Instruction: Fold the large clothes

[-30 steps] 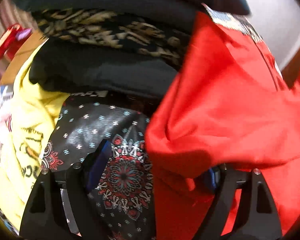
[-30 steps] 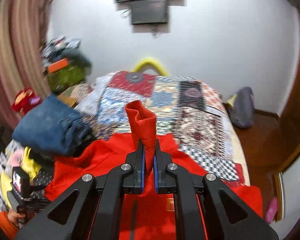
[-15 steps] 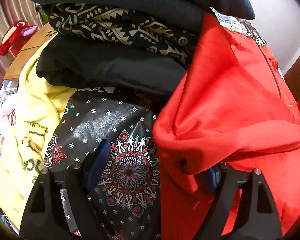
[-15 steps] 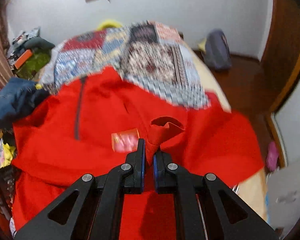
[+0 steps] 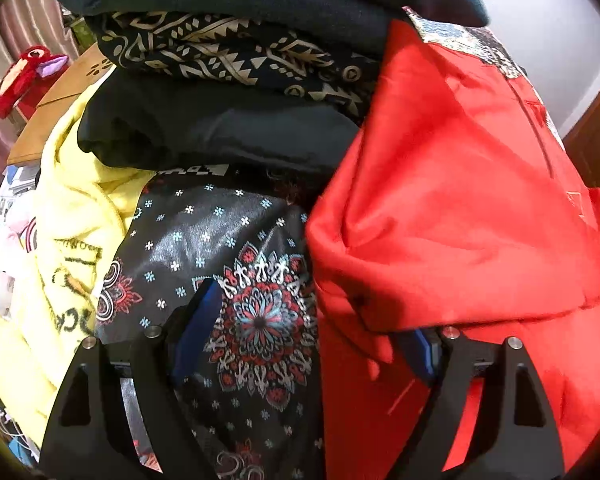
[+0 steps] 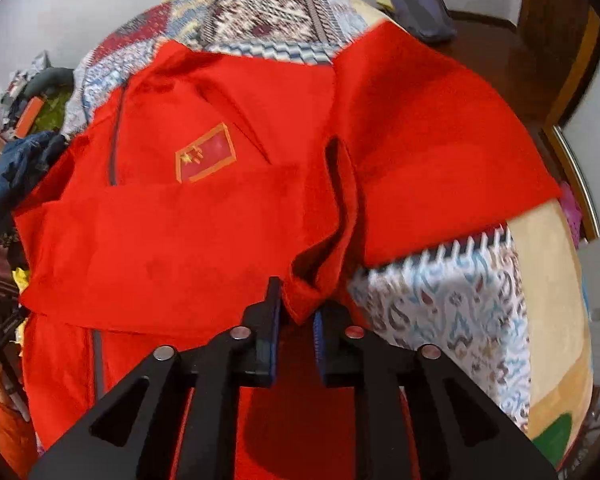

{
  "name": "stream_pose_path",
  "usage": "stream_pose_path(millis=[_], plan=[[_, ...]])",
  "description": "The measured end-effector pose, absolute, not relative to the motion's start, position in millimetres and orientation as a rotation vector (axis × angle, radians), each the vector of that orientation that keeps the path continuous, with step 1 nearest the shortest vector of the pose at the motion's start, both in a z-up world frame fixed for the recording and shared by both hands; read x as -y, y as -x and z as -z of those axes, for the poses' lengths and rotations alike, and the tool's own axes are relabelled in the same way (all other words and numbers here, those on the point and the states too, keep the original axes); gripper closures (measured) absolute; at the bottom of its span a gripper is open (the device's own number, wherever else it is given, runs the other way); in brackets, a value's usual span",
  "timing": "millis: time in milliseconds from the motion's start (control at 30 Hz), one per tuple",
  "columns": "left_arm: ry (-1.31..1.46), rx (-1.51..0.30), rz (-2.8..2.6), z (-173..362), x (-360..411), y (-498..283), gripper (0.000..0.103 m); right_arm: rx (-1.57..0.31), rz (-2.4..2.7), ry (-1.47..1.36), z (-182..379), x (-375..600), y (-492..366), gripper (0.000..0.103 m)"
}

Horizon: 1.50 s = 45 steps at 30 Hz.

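My right gripper (image 6: pixel 296 312) is opening, a bunched fold of the red jacket (image 6: pixel 228 216) between its jaws, the pads no longer pinching it. The jacket lies spread across the patterned bedspread (image 6: pixel 452 312); bare quilt shows to its right and beyond it, up to the bed's edge. My left gripper (image 5: pixel 304 332) stands wide apart, clamped on nothing, one finger under a soft red fold, the other over a glossy black floral cloth (image 5: pixel 220 248). A stack of folded dark clothes (image 5: pixel 236 80) crowds close ahead, with fuzzy yellow fabric (image 5: pixel 72 216) at left.
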<state>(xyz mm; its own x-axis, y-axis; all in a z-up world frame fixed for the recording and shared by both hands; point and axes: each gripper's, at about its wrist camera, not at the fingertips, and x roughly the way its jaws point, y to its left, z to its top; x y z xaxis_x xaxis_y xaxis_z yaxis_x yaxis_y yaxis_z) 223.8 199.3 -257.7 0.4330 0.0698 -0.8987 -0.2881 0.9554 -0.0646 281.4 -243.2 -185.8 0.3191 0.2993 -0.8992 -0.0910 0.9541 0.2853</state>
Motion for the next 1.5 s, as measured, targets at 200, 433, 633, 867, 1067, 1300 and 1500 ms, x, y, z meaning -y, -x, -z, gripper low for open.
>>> stream_pose_path(millis=[200, 433, 633, 867, 1067, 1300, 1500], plan=[[0.154, -1.073, -0.175, 229, -190, -208, 0.02, -1.239, -0.263, -0.224, 182, 258, -268, 0.077], [0.043, -0.952, -0.12, 168, -158, -214, 0.02, -1.129, -0.187, -0.204, 148, 283, -266, 0.064], [0.021, -0.835, -0.017, 120, -115, -253, 0.02, -1.004, -0.097, -0.308, 120, 324, -277, 0.042], [-0.03, -0.82, 0.09, 119, -56, -294, 0.02, -1.037, 0.006, -0.496, 148, 374, -303, 0.039], [-0.046, -0.911, 0.156, 159, -23, -322, 0.02, -1.129, 0.046, -0.642, 203, 399, -326, 0.039], [-0.018, -1.006, 0.167, 200, -12, -336, 0.02, -1.133, 0.121, -0.727, 228, 414, -352, 0.038], [0.005, -1.035, 0.161, 214, -16, -342, 0.02, -1.08, 0.201, -0.742, 233, 423, -377, 0.047]])
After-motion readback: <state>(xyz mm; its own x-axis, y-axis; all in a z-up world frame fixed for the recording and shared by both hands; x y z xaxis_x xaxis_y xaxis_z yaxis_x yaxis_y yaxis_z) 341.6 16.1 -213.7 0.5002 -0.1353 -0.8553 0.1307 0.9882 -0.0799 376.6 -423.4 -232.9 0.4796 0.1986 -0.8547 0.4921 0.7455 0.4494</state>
